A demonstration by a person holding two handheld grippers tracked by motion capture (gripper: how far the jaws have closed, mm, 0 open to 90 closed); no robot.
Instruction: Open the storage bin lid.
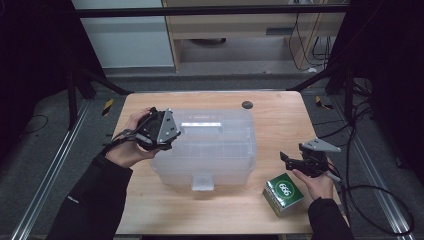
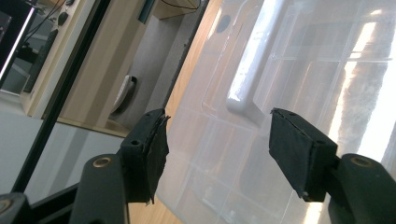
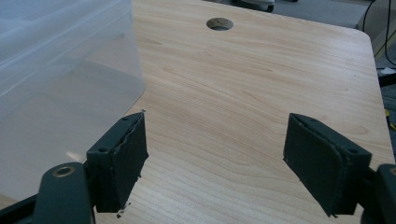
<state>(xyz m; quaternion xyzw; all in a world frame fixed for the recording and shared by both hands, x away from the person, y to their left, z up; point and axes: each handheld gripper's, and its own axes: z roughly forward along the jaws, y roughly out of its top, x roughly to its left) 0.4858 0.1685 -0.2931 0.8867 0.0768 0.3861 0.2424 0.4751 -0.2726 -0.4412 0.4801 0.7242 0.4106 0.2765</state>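
A clear plastic storage box (image 1: 210,150) with a white handle (image 1: 200,124) on its lid stands in the middle of the wooden table (image 1: 280,125). My left gripper (image 1: 172,135) is held at the box's left end, just above the lid. In the left gripper view its jaws (image 2: 217,116) stand open with nothing between them, and the lid handle (image 2: 247,74) lies beyond. My right gripper (image 1: 286,159) hovers to the right of the box, open and empty. In the right gripper view it (image 3: 212,116) looks over bare table, with the box wall (image 3: 65,70) at the left.
A small green carton (image 1: 284,192) lies at the front right, beside the right hand. A round hole (image 1: 247,105) sits in the table behind the box. A latch tab (image 1: 202,182) hangs at the box's front. Black frame bars and cables surround the table.
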